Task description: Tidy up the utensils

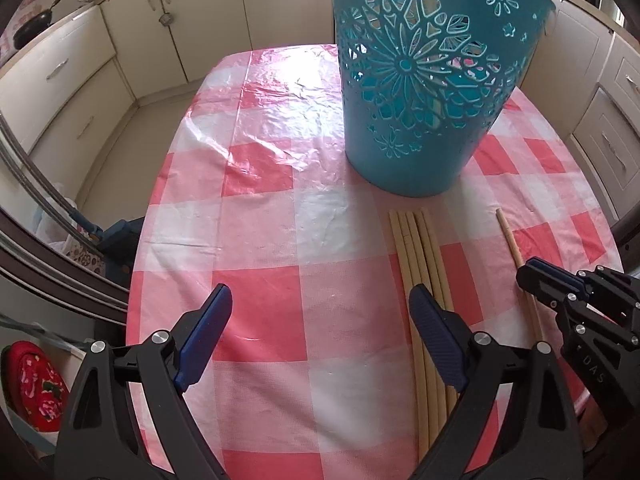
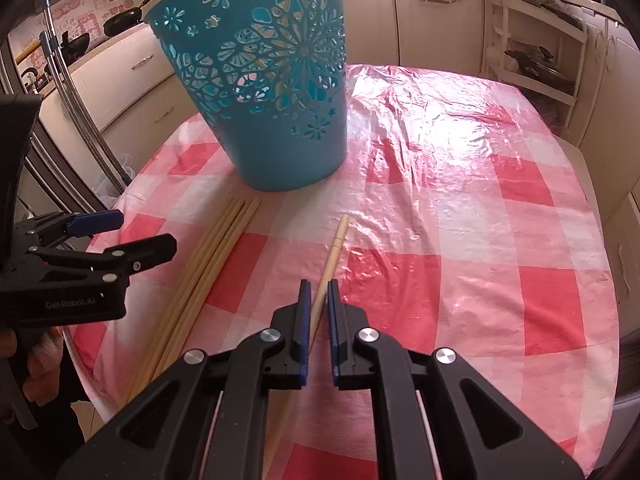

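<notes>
The left claw (image 1: 320,312) hangs over the counter (image 1: 264,208) tilted steeply downward, its blue-padded fingers (image 1: 208,332) spread wide with only checked cloth between them and nothing held. Just past its right finger lies a bundle of pale chopsticks (image 1: 416,248), side by side on the cloth and running away from the claw toward the teal cut-out basket (image 1: 420,120), which stands upright ahead and a little to the right of it. Seen from the right wrist view, part of a hand (image 2: 40,364) grips the left tool's handle at the counter's near edge. Further right, a single chopstick (image 2: 334,252) lies apart from the bundle, its far tip pointing toward the basket. The right claw (image 2: 319,292) also points sharply down at the cloth, its jaws drawn narrow and closed on this single chopstick near its middle, so the stick runs out ahead of the pads and back under the tool's body.
</notes>
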Available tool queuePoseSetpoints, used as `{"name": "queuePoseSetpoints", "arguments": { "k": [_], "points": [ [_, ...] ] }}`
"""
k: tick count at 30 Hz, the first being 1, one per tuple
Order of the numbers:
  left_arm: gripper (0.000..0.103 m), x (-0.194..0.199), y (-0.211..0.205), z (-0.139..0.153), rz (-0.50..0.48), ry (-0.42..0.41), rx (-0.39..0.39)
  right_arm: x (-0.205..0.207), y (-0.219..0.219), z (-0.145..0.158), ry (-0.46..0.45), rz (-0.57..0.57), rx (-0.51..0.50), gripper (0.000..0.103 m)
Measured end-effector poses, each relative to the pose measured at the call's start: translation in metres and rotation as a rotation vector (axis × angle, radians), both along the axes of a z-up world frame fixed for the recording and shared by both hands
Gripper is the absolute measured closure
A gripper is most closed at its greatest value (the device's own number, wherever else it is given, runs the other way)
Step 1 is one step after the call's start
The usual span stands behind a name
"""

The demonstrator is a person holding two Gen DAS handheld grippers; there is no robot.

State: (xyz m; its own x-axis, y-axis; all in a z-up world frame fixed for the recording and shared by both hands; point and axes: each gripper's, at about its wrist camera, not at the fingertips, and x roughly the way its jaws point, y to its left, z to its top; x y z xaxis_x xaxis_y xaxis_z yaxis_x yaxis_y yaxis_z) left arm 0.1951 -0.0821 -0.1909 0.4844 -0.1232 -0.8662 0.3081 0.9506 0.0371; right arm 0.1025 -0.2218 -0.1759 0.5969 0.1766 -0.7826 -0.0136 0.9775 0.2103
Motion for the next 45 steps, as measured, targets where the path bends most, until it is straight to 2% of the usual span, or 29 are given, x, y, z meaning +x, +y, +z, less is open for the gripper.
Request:
{"name": "queuePoseSetpoints", "arguments": {
  "k": [3,10,19,22,31,33,37,45],
  "points": [
    [0.016,-0.001,-0.004,-0.001,-0.008,0.004,-0.005,0.0,-0.002,0.0,-0.001,0.003,0.012,0.094],
    [0.018,0.001,-0.012,-0.006,-0.03,0.004,0.04,0.0,-0.002,0.0,-0.001,0.004,0.012,0.094],
    [0.023,0.005,-0.009,-0.006,-0.023,0.014,0.019,0.0,-0.001,0.0,-0.007,0.004,0.004,0.094],
    [0.036,0.006,-0.015,-0.009,-0.044,0.036,0.014,0.001,0.001,0.0,-0.014,0.004,0.002,0.093],
    [0.058,0.007,-0.019,-0.008,-0.062,0.021,0.006,0.002,0.005,0.001,-0.023,0.021,-0.02,0.093],
    [0.074,0.007,-0.02,-0.007,-0.065,0.017,0.0,0.001,0.008,0.001,-0.027,0.028,-0.045,0.093],
    [0.094,0.008,-0.022,-0.007,-0.08,0.018,-0.016,0.002,0.008,0.001,-0.03,0.036,-0.051,0.092],
    [0.098,0.01,-0.011,-0.004,-0.056,0.041,-0.065,0.003,0.009,-0.001,-0.038,0.033,-0.055,0.093]
  ]
}}
